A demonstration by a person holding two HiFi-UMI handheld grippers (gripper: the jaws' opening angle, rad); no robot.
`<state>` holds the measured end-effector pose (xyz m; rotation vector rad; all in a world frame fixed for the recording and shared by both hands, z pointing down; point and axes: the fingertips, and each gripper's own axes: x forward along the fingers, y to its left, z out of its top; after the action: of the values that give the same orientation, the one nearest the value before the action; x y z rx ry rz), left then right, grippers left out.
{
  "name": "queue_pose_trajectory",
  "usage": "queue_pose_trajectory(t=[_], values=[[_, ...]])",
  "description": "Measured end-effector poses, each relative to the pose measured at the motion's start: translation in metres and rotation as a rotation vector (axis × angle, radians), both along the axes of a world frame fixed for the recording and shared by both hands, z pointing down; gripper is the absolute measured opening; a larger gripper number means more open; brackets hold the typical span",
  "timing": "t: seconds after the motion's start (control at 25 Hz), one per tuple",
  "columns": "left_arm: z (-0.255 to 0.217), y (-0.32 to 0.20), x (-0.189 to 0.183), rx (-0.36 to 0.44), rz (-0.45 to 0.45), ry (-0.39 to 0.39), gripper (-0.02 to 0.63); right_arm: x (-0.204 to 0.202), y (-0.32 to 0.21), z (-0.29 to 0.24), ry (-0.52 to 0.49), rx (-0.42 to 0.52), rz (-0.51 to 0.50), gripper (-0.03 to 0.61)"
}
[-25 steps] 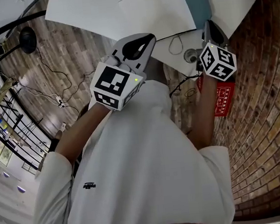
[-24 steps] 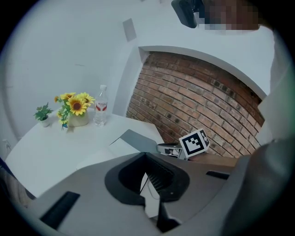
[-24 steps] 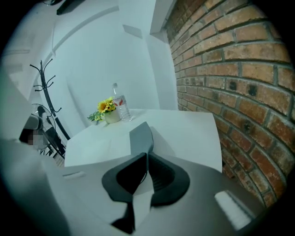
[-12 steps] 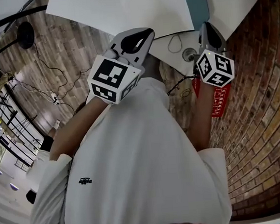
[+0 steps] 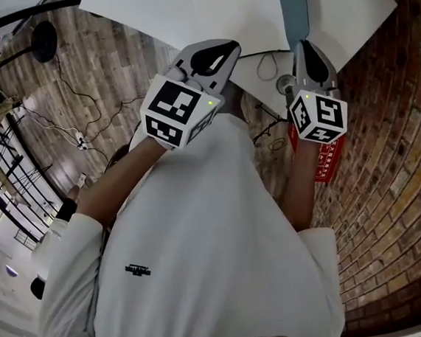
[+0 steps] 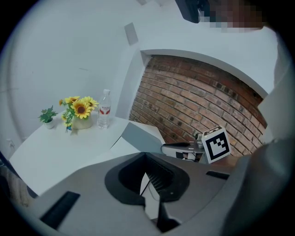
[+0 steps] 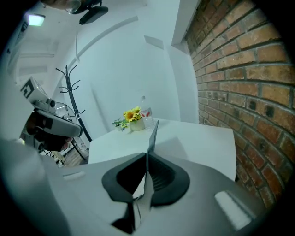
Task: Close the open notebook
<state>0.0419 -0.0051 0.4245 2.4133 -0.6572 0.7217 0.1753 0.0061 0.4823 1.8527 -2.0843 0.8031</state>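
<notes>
While the left gripper [image 5: 225, 50] hangs just short of the table [image 5: 129, 16], jaws together on nothing, the right gripper [image 5: 303, 45] has the job: tilted forward and down, its jaws are pinched on the near edge of the cover [image 5: 292, 0]. That cover stands almost upright. The notebook [image 5: 244, 16] lies straight ahead of the right hand, spine running away from the person, white pages flat to the left, so the cover should swing left. Beyond stand sunflowers [image 7: 132, 114] and a bottle [image 7: 146, 115].
</notes>
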Motion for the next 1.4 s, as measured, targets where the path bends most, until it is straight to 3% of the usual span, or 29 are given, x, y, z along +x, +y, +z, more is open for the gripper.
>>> queue_pose_trajectory(t=[0.48, 1.04, 1.4], values=[[-0.012, -0.007, -0.001, 0.007, -0.009, 0.003, 0.009, -0.044, 0.003, -0.026, -0.025, 0.034, -0.189, 0.031], [-0.001, -0.009, -0.012, 0.0, -0.048, -0.002, 0.009, -0.087, 0.013, -0.011, -0.029, 0.002, -0.432, 0.035], [-0.01, -0.012, -0.016, -0.007, -0.063, 0.004, 0.009, -0.108, 0.013, -0.011, -0.03, -0.025, -0.48, 0.049]])
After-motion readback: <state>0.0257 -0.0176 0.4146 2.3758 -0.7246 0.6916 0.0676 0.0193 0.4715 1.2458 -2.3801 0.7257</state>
